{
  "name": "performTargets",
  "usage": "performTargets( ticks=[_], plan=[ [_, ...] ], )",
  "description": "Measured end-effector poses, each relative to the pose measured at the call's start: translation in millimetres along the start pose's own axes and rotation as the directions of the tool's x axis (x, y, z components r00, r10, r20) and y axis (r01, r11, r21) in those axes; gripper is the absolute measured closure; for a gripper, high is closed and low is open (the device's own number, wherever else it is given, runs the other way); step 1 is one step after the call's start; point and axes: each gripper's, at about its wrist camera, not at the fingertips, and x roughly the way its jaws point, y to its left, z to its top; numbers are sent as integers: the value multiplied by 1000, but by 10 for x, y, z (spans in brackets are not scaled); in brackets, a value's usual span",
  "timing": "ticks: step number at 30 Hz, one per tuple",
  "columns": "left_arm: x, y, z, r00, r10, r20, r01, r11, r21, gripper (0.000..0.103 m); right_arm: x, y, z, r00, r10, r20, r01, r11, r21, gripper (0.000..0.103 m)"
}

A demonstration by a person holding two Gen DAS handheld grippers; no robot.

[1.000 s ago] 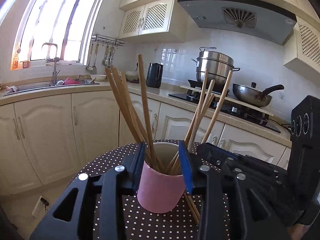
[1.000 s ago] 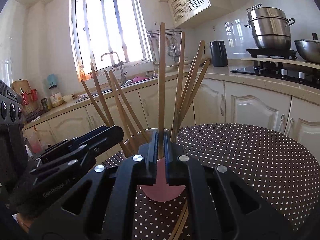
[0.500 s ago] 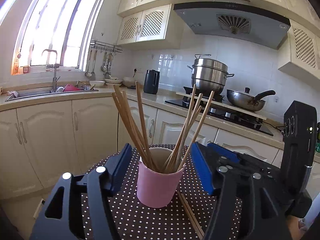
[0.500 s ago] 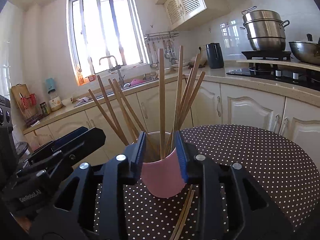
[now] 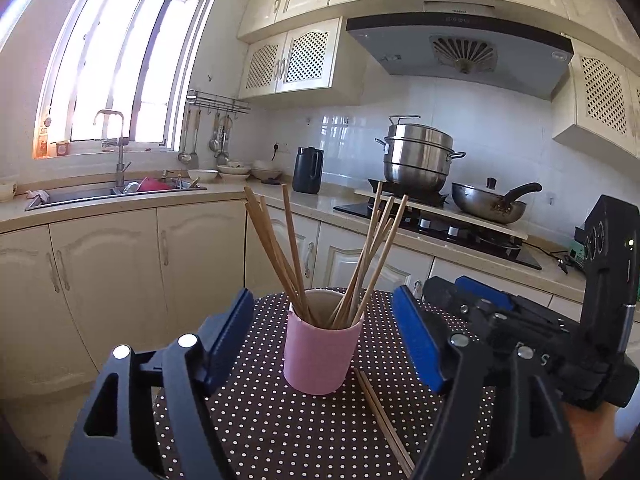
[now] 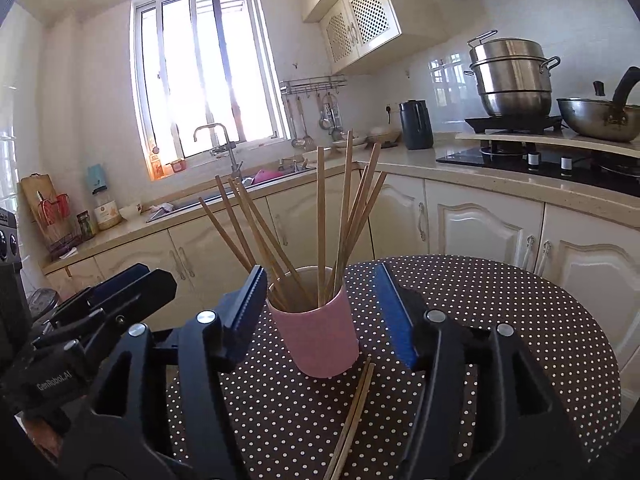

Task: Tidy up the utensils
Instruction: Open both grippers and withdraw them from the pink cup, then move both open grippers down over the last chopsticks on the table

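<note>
On the side of the left gripper [image 6: 52,384], seen from the right wrist camera, white lettering reads "GenRobot.AI"; the range hood [image 5: 460,46] carries a line of print too small to read. Both tools are black, with blue ribbed pads. The left gripper [image 5: 324,344] has just been opening, and its jaws stand wide on either side of the pink cup [image 5: 322,352] without touching it. The right gripper [image 6: 322,316] has likewise just been opening, its pads clear of the cup [image 6: 316,332], with nothing pressed between them. The cup is a smooth matte cylinder standing upright on a round table [image 5: 280,420] covered in dark brown cloth with white polka dots. Thin wooden chopsticks [image 5: 288,252] fan out of it in two leaning bunches, and a further pair of chopsticks [image 5: 380,412] lies flat on the cloth just beside the cup's base. Around it is a cream kitchen with panelled cabinet doors, a pale stone counter, glossy white wall tiles, a steel sink [image 5: 80,196] under a bright barred window, a stacked steel steamer pot [image 5: 418,156] and a wok [image 5: 490,204] on the black hob, and a dark kettle [image 5: 307,170].
</note>
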Motion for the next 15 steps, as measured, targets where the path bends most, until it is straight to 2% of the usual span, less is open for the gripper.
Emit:
performTargets(
  ticks=[7,12,15],
  plan=[
    [-150,-42,-48,998,6,-56,-6,1000,3,31,-234,13,-55,999,-2,-52,2,1000,0,44],
    [-157,-48,-138,988,-12,-155,11,1000,-8,30,-239,4,-173,986,-11,-165,12,1000,5,44],
    [-143,-41,-212,977,-10,-213,8,1000,-8,30,-170,-42,-276,965,-21,-260,28,999,23,44]
  ],
)
